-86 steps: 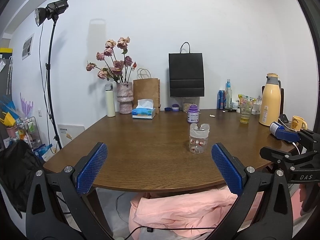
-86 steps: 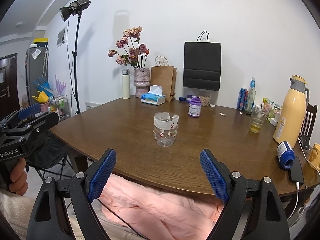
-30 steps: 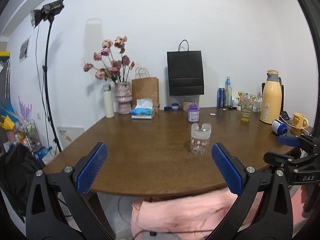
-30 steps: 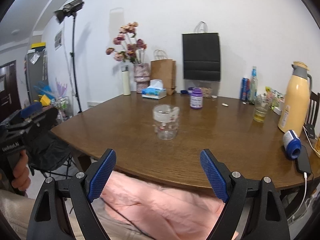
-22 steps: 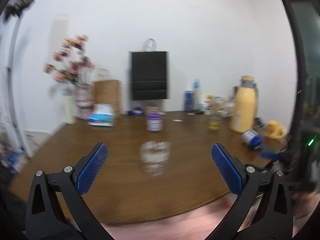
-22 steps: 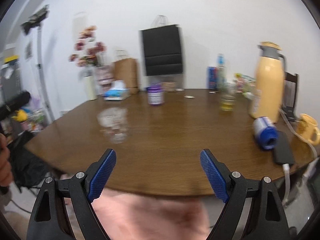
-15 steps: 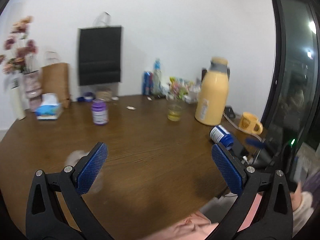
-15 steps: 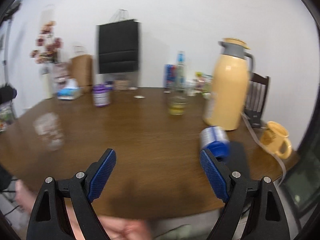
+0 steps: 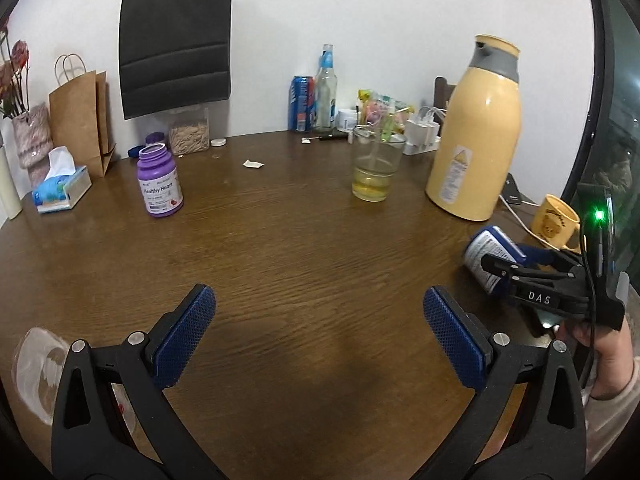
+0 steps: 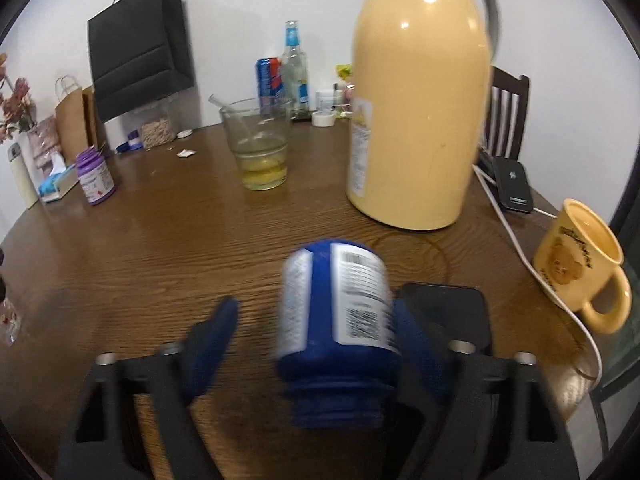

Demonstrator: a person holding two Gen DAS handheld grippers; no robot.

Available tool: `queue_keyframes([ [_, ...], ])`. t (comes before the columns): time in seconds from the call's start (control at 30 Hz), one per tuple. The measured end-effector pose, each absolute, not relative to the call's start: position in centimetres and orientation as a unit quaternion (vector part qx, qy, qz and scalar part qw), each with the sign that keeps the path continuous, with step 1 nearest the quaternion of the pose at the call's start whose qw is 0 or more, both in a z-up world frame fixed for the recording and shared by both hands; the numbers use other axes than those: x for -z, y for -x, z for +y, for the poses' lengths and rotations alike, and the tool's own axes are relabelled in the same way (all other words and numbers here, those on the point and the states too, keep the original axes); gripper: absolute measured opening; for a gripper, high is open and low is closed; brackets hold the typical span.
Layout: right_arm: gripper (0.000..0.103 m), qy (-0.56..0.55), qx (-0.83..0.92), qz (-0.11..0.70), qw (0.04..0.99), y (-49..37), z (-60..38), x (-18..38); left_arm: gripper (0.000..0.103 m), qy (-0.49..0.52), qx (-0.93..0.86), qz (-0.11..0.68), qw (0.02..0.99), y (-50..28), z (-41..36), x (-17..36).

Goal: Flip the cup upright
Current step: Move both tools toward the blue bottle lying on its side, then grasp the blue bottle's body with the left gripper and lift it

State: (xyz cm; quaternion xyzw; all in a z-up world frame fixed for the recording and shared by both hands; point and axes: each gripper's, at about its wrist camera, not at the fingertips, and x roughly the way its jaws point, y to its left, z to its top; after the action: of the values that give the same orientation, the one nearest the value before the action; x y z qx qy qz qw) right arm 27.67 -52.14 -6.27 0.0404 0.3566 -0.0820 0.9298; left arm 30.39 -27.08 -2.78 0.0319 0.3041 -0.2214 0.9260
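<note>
Right claw (image 10: 312, 332) moved astride blue cup (image 10: 336, 320) (lying sideways), jaws apart

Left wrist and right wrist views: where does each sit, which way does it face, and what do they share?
Left wrist: over the table's near edge, facing the far wall; its open left gripper and the person's right hand show.
Right wrist: low near the right end, facing the blue bottle lying between its fingers, blurred.
Shared: blue bottle, yellow thermos, drinking glass.
</note>
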Motion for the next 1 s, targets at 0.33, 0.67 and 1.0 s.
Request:
queue_keyframes([
  [0.33,0.066,0.096,-0.2,0.32,0.921,-26.8,-36.2,6.9,0.097,-0.02,0.231,0.313,0.921,-33.2,-27.0,2.7],
  [0.67,0.09,0.099,-0.194,0.303,0.928,-24.3,-35.8,7.1,0.073,-0.084,0.184,0.351,0.914,-34.5,-27.1,5.8],
  [1.0,0.09,0.024,-0.095,0.327,0.94,-23.1,-41.0,7.4,0.074,-0.11,0.194,0.335,0.916,-32.6,-26.8,5.4],
])
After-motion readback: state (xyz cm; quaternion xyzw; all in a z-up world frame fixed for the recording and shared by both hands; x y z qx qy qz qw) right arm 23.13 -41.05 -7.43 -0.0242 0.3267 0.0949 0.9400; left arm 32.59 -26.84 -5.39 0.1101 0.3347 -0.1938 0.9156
